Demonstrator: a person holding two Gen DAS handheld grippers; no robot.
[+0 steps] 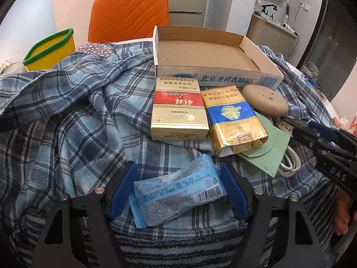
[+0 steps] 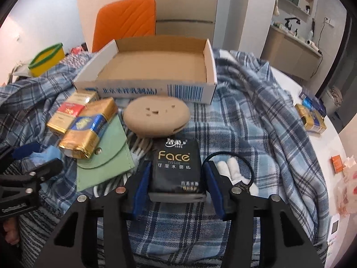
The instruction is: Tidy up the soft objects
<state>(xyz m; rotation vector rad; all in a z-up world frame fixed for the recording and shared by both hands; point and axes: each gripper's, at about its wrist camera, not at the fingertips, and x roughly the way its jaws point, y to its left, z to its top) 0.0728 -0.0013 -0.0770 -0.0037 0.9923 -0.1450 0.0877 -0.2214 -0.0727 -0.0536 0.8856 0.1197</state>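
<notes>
My left gripper [image 1: 178, 185] is open around a light blue plastic packet [image 1: 176, 194] that lies on the plaid cloth; the pads stand apart from it. My right gripper [image 2: 177, 178] is open around a black Face tissue pack [image 2: 177, 167], with a small gap on each side. An empty cardboard box [image 1: 263, 78] stands behind; it also shows in the right wrist view [image 2: 209, 67]. Before it lie a red and gold pack [image 1: 178, 111], a blue and gold pack [image 1: 234, 122], a tan oval pad [image 2: 156, 116] and a green pouch [image 2: 104, 165].
A blue plaid cloth [image 1: 67, 122] covers the table. A yellow bin with a green rim [image 1: 49, 49] stands at the back left, an orange chair [image 1: 129, 11] behind. White cable [image 1: 290, 163] lies under the pouch. A black hair tie and white cotton pieces [image 2: 232, 167] lie right of the tissue pack.
</notes>
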